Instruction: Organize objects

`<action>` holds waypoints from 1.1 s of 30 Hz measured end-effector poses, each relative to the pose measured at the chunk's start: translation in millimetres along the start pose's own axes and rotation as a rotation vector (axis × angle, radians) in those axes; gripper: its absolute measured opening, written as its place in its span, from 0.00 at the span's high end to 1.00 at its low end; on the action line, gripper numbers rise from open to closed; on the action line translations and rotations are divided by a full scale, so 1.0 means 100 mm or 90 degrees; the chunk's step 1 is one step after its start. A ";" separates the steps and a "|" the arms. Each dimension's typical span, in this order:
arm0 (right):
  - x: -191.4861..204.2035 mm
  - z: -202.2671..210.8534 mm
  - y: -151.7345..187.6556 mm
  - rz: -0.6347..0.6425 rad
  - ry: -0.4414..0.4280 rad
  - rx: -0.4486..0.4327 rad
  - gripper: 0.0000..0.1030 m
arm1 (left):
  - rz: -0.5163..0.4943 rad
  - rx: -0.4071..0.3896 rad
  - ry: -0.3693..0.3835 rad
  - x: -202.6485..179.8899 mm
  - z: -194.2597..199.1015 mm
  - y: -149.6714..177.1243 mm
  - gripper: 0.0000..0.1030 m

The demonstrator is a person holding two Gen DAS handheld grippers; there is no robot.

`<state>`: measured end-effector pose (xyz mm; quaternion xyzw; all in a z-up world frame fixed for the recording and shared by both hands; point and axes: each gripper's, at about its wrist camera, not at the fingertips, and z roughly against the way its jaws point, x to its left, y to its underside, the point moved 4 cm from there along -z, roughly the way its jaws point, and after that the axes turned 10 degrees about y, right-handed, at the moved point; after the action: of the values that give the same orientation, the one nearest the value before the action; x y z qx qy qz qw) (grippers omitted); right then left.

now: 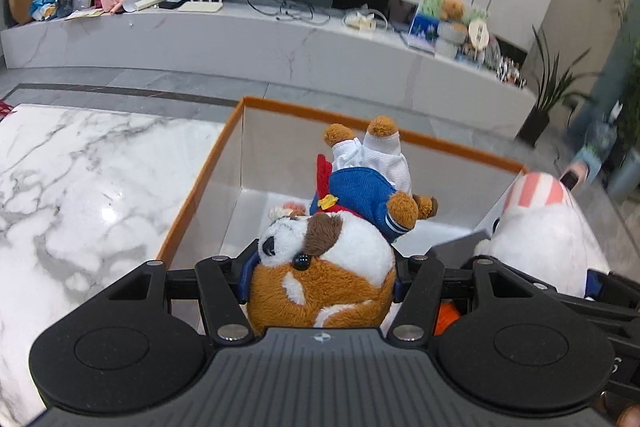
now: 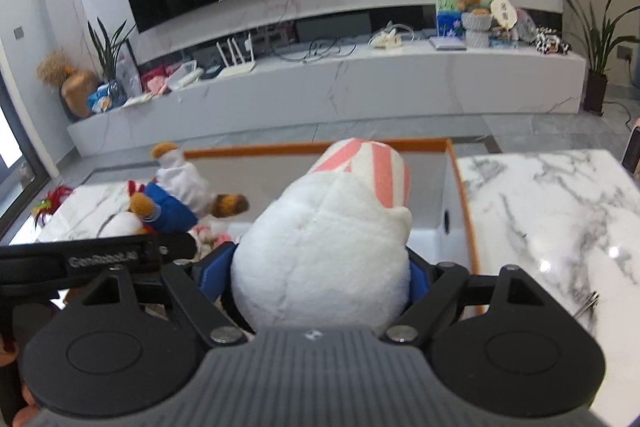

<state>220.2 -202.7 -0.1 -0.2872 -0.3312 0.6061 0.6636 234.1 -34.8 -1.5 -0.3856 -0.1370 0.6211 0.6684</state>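
While marble table (image 1: 80, 187) fills the left of the left wrist view, an orange-rimmed box (image 1: 240, 147) stands just beside it, its white inside open to the camera. Over the box hangs the left gripper (image 1: 322, 271), its jaws partly open and pressed on the head of a plush dog (image 1: 328, 267) — brown and white, with a dark eye and a brown ear patch. The dog wears a blue top and white trousers, and its body points away from the camera with the feet up over the box. Small pink and white things (image 1: 286, 209) lie on the box floor under it.

Right of the dog, just beside it, a white plush (image 1: 540, 227) with pink-striped ears sits in the right gripper (image 2: 320, 275). From the right wrist view, those jaws stand partly open too, the blue pads squeezing the plush's round white body on both sides, its striped ears (image 2: 360, 163) pointing out over the box. Beyond the box's right wall (image 2: 464, 207) the marble top continues.
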 end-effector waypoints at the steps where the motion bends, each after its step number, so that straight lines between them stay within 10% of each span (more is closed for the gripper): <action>1: 0.00 -0.02 0.01 0.002 0.002 0.003 0.18 | -0.002 0.005 0.000 0.00 -0.02 0.00 0.35; 33: 0.11 -0.33 0.20 0.158 0.060 0.110 0.18 | -0.099 0.180 -0.101 -0.09 -0.31 0.18 0.35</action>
<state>234.4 -188.9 -34.4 -0.2958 -0.2082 0.6953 0.6210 240.0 -55.4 -31.3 -0.2259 -0.1302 0.6094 0.7487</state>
